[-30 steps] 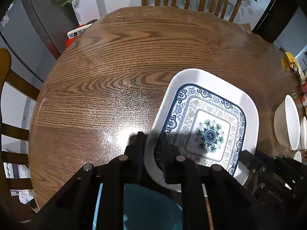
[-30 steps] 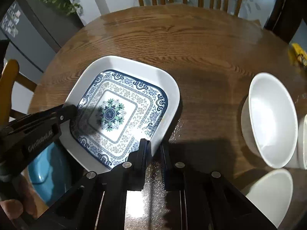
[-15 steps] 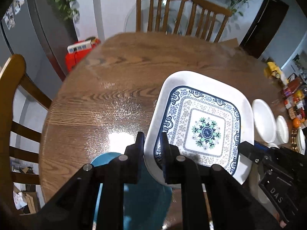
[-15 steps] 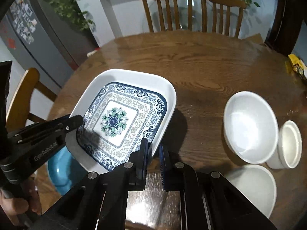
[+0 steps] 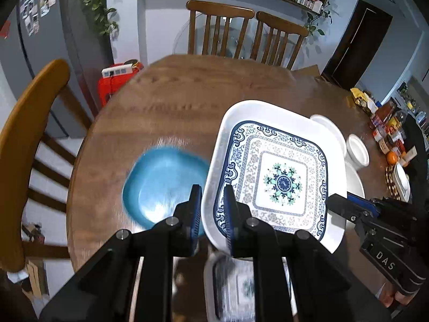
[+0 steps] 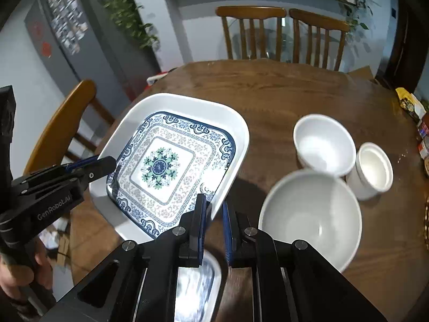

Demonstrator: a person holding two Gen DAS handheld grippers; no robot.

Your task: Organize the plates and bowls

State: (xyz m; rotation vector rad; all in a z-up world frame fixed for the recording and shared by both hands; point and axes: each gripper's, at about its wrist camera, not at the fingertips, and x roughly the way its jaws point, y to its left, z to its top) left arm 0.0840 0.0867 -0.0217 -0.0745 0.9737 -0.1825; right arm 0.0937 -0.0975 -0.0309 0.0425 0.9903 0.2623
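Note:
A square white plate with a blue floral pattern hangs in the air above the round wooden table. My left gripper is shut on its left rim. My right gripper is shut on its right rim; the plate also shows in the right wrist view. A blue plate lies on the table below, to the left. A second patterned plate lies under the grippers, blurred. White bowls, one large and one medium, and a small cup stand to the right.
Wooden chairs stand at the far side and at the left. Jars and packets crowd the table's right edge. A red box sits beyond the table's far left edge.
Both grippers have lifted the patterned plate high off the table. The blue plate, the second patterned plate and the large white bowl have come into view below.

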